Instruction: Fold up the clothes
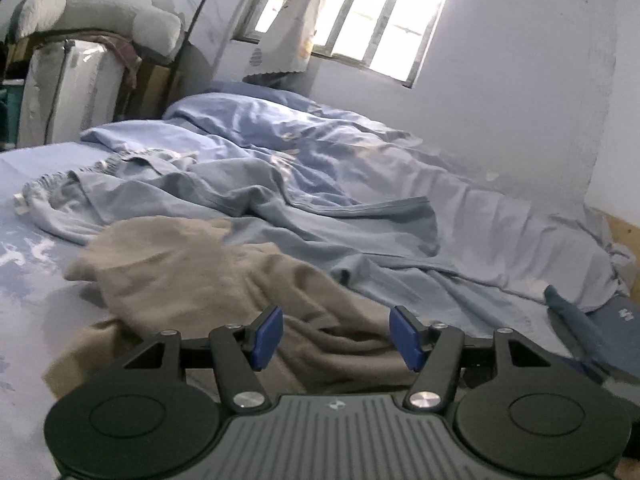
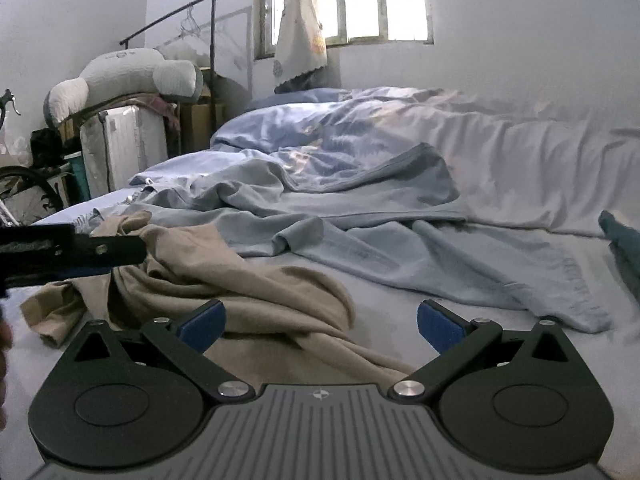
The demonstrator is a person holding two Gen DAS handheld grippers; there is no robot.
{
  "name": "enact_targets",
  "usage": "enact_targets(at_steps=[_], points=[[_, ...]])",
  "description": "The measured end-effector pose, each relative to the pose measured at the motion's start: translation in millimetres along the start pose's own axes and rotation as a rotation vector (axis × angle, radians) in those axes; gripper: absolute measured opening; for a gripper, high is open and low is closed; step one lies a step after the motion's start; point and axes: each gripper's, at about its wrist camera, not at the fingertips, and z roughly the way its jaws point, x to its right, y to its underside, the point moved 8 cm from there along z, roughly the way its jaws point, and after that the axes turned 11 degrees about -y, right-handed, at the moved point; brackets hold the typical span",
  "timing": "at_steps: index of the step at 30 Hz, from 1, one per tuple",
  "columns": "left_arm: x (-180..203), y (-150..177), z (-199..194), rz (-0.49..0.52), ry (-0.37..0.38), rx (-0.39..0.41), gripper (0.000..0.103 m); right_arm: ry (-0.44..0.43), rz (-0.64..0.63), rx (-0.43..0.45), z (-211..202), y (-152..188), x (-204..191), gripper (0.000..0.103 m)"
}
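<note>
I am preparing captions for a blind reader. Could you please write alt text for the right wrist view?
The right gripper hangs open, holding nothing, just above a crumpled beige garment on a bed. A rumpled light blue blanket lies beyond it, and the left gripper reaches in from the left edge. A bright window is in the far wall.

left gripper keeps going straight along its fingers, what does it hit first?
Most likely the crumpled beige garment, which lies directly ahead of the open left gripper on the bed. Nothing sits between them; depth is hard to judge.
</note>
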Motion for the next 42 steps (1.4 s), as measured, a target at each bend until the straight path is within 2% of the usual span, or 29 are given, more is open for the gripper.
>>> enact_targets(at_steps=[7, 10, 13, 15, 16, 18, 22, 24, 26, 28, 34, 42], points=[[-27, -3, 14, 0.023, -0.04, -0.032, 0.058, -0.067, -0.073, -0.059, 39, 3, -31, 0.099], [-32, -3, 22, 0.008, -0.04, -0.065, 0.057, -0.056, -0.103, -0.088, 50, 9, -39, 0.096], [-32, -1, 23, 0.021, -0.041, -0.078, 0.056, -0.011, -0.135, -0.112, 54, 13, -41, 0.082], [-34, 2, 22, 0.031, -0.047, -0.087, 0.048, 0.011, -0.131, -0.117, 52, 11, -37, 0.066], [-35, 3, 21, 0.036, -0.05, -0.09, 0.045, 0.021, -0.127, -0.119, 50, 9, -34, 0.062], [-38, 6, 19, 0.046, -0.056, -0.099, 0.044, 0.034, -0.109, -0.104, 47, 7, -30, 0.049], [-44, 10, 16, 0.062, -0.065, -0.122, 0.037, 0.061, -0.095, -0.072, 46, 4, -27, 0.034], [-47, 11, 15, 0.07, -0.069, -0.135, 0.032, 0.068, -0.093, -0.051, 45, -1, -28, 0.019], [-47, 12, 15, 0.081, -0.075, -0.144, 0.029, 0.081, -0.087, -0.026, 43, -7, -28, 0.014], [-47, 13, 14, 0.082, -0.068, -0.15, 0.017, 0.093, -0.072, -0.006, 40, -12, -25, 0.011], [-47, 13, 14, 0.031, -0.035, -0.169, 0.003, 0.146, -0.054, 0.068, 23, -29, -8, 0.005], [-37, 10, 12, 0.04, -0.007, -0.143, 0.001, 0.278, -0.005, 0.143, -10, -43, 41, 0.004]])
